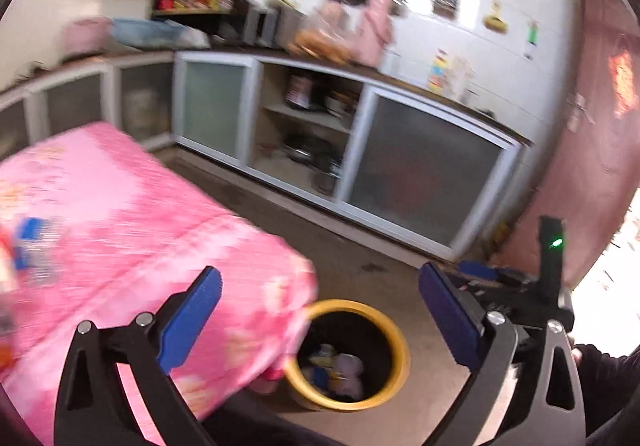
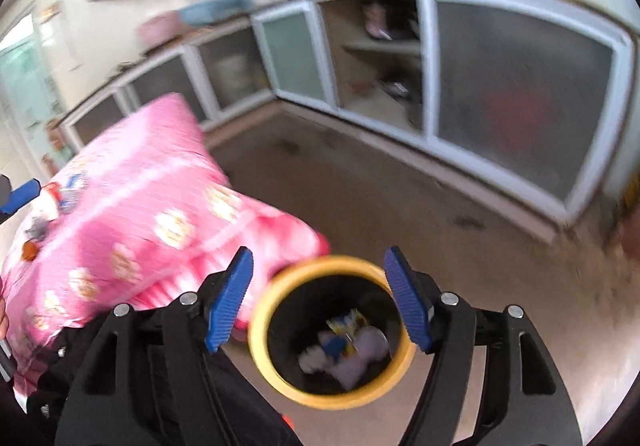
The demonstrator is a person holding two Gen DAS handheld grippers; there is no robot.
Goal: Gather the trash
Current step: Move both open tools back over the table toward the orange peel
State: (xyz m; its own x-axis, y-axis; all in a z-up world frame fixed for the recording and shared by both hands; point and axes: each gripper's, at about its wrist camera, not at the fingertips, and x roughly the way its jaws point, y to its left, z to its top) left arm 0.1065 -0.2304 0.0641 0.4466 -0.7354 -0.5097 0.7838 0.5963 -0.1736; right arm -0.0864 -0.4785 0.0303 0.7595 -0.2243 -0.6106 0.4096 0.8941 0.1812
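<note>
**Both jaws empty above the yellow-rimmed bin**

The left gripper (image 1: pixel 320 310) is showing its jaws spread wide, with nothing between the blue pads (image 1: pixel 450 320). In the left wrist view the bin (image 1: pixel 396 330) is sitting low in the frame, between the two fingers and beyond them, on the floor (image 1: pixel 360 246). The right gripper (image 2: pixel 320 296) is holding its jaws partly open and is gripping nothing; in its view the bin's yellow rim (image 2: pixel 332 264) is lying in the gap between the pads. Trash (image 2: pixel 348 350) is lying in the bin's dark bottom: pale crumpled pieces and a blue and yellow wrapper, blurred. A pink flowered cloth (image 1: pixel 120 214) is covering the bench at the left, its corner hanging just beside the bin. More small items (image 2: pixel 52 198), too blurred to name, are lying on the cloth at the far left. Cabinets with frosted doors (image 1: pixel 420 174) are running along the upper frame.
</note>
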